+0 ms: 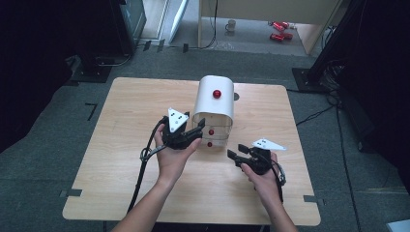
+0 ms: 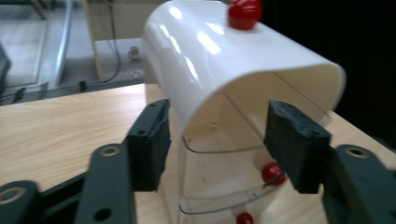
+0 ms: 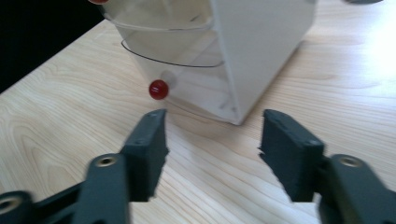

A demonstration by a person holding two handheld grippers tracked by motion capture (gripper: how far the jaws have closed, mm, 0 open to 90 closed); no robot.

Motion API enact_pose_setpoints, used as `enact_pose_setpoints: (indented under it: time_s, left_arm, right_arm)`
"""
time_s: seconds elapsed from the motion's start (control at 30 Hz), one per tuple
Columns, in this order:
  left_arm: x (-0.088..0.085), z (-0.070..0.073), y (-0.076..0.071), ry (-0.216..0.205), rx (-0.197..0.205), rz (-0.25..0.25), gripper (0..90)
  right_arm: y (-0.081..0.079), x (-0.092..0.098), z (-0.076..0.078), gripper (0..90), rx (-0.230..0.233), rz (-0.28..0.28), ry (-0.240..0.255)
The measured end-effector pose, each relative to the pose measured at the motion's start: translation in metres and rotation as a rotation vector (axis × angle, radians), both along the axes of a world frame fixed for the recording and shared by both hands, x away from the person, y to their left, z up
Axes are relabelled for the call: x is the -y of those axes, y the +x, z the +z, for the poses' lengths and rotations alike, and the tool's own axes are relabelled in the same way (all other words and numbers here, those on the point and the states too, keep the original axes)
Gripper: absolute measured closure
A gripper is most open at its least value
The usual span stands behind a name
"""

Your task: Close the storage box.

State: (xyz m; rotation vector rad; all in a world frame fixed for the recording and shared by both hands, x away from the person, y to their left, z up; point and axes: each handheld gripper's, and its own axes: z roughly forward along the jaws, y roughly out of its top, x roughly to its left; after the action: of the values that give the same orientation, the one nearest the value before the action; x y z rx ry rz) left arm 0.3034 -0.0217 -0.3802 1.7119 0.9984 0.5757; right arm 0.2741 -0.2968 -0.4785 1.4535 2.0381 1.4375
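Both claws stood open and held nothing: the left gripper had its jaws spread wide at the front of a small cabinet, and the right gripper hung just above the wood, jaws parted, a little nearer the front edge and toward the right edge. Largest in the scene was the worktop, a pale wooden table with rounded corners standing on grey floor. Near the middle of its far edge stood the white cabinet, with a curved white hood over clear plastic drawers. In the left gripper view the hood arched between the two black pads, which probably meant that claw was lined up to steady the cabinet or to reach a drawer. The clear drawers were stacked under the hood, fronts facing the person. Smallest were the red knobs: one on top of the hood, and a lower drawer knob lay ahead of the right claw, perhaps its intended handle.
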Motion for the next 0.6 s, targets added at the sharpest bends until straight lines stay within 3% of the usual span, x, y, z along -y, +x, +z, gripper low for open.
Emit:
enact_pose_setpoints:
  time_s: [0.03,0.13,0.23,0.27,0.3,0.33,0.4,0.47,0.5,0.6]
  left_arm:
    - [-0.005,0.0,-0.005,-0.01,0.009,-0.026,31.6]
    - [-0.015,0.0,-0.011,-0.027,-0.006,-0.077,23.9]
    - [-0.022,-0.003,-0.015,-0.014,-0.013,-0.105,16.1]
    - [-0.031,-0.006,-0.019,-0.01,-0.022,-0.121,13.6]
    - [-0.031,-0.006,-0.019,-0.01,-0.022,-0.121,12.3]
    - [-0.042,-0.011,-0.022,0.008,-0.023,-0.124,9.6]
    - [-0.054,-0.016,-0.023,0.006,-0.039,-0.137,3.2]
    - [-0.06,-0.019,-0.023,-0.004,-0.046,-0.14,2.0]
    - [-0.073,-0.024,-0.025,-0.012,-0.059,-0.122,2.0]
    - [-0.09,-0.032,-0.027,0.003,-0.063,-0.102,2.0]
  right_arm:
    - [-0.005,0.008,0.002,28.0,0.021,-0.012,-0.044]
    - [-0.013,0.021,0.004,13.6,0.026,-0.039,-0.111]
    - [-0.018,0.03,0.004,7.3,0.026,-0.062,-0.135]
    - [-0.022,0.039,0.002,0.0,0.018,-0.065,-0.153]
    - [-0.022,0.039,0.002,0.0,0.018,-0.065,-0.153]
    - [-0.028,0.049,-0.001,0.0,0.024,-0.098,-0.187]
    - [-0.032,0.057,-0.004,0.0,0.016,-0.134,-0.208]
    - [-0.034,0.062,-0.005,0.0,0.011,-0.147,-0.216]
    - [-0.038,0.069,-0.009,0.0,-0.002,-0.159,-0.23]
    - [-0.044,0.078,-0.014,0.0,-0.015,-0.168,-0.252]
